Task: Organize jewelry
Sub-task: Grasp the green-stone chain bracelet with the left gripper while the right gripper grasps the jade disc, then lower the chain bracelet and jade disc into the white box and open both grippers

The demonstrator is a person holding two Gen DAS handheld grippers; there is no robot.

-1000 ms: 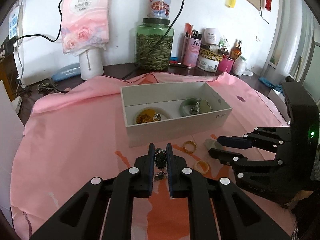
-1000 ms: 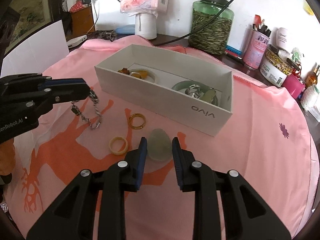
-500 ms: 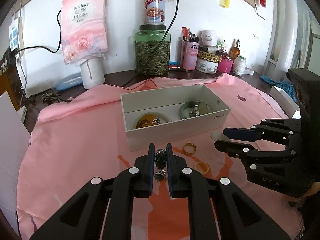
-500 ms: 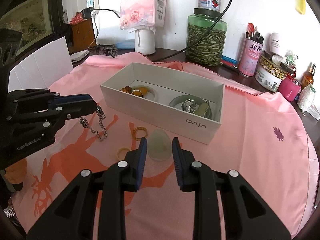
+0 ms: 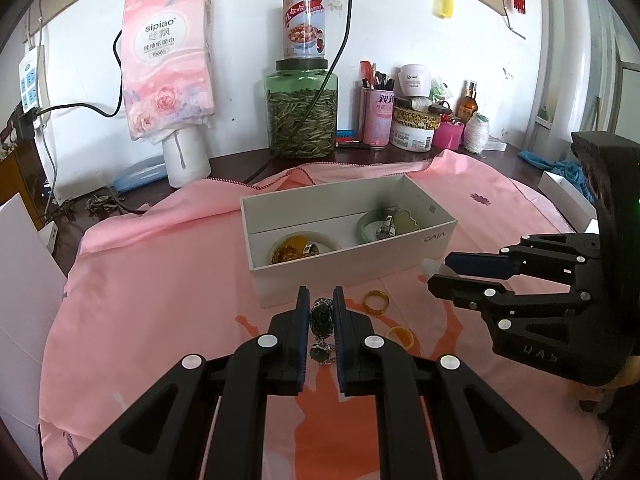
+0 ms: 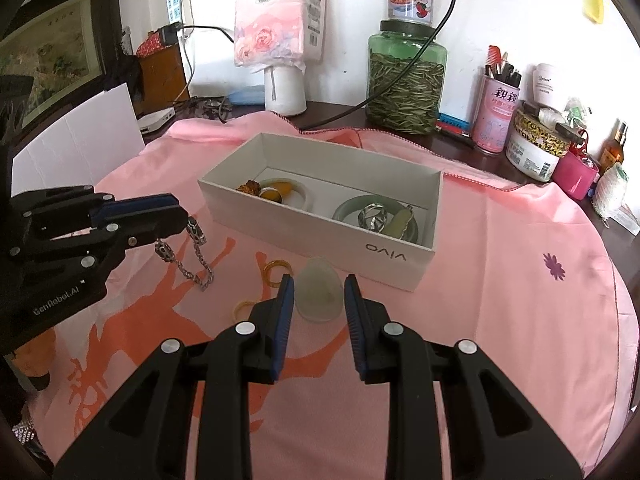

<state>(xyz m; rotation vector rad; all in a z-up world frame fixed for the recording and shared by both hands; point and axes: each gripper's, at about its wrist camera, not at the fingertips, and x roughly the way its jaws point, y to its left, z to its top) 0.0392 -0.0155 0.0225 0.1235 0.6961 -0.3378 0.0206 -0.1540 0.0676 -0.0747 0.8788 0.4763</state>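
Since the earlier frame both tools have lifted their pieces off the pink cloth (image 6: 500, 280): the left tool (image 5: 321, 308) pinches the silver bracelet (image 6: 192, 252), the right tool (image 6: 318, 296) clamps the pale jade pendant (image 6: 318, 296). Neither is over the white box (image 6: 400, 258), which already holds several pieces, and two rings (image 5: 376, 300) remain on the cloth.

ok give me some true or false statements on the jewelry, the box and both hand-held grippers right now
1. The left hand-held gripper is shut on a silver chain bracelet. True.
2. The right hand-held gripper holds a gold ring. False: it grips a pale green pendant.
3. The white box is empty. False: it holds bangles and other pieces.
4. Two rings, one gold, one yellow, lie on the pink cloth. True.
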